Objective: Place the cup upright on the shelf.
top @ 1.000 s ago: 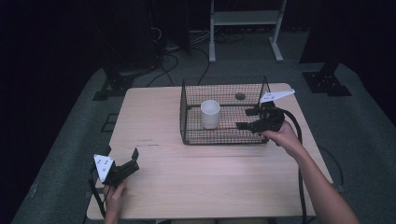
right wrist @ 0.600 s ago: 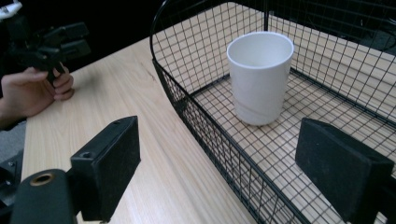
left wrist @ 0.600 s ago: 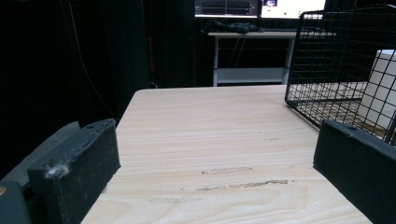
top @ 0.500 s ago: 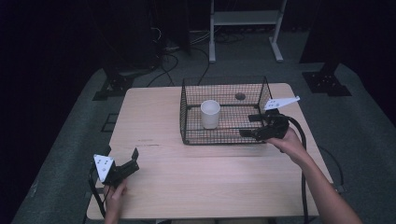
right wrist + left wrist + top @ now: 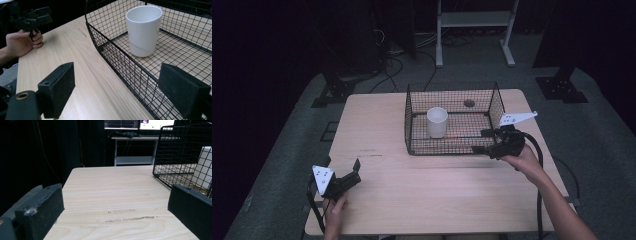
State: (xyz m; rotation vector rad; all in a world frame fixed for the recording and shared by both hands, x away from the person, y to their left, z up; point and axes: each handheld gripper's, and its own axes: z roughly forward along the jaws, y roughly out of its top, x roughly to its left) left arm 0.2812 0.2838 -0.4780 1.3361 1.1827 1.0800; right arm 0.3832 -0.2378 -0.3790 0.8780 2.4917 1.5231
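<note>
A black wire basket (image 5: 412, 125) stands on the wooden table (image 5: 372, 125), right of centre. Upright inside it is a white cup (image 5: 437, 121), empty as far as I can see. My right gripper (image 5: 482, 141) is open at the basket's front right corner. In the right gripper view one jaw is over the table, the other over the basket (image 5: 110, 50), with the cup (image 5: 143, 30) ahead of the right gripper (image 5: 122, 85). My left gripper (image 5: 356, 173) is open and empty near the table's front left. The left gripper (image 5: 115, 212) faces bare wood, with the basket (image 5: 175, 157) and cup (image 5: 203, 167) to its right.
A small dark round hole (image 5: 469, 103) in the tabletop shows through the basket's far side. Beyond the table stand a white shelf frame (image 5: 472, 20), dark stand bases (image 5: 562, 87) and cables on grey floor. The other hand (image 5: 22, 42) with its gripper (image 5: 41, 15) shows far left.
My right gripper has drawn back from the basket's right rim toward the person, a little lower, to the front right corner. The left gripper and the cup have not moved.
</note>
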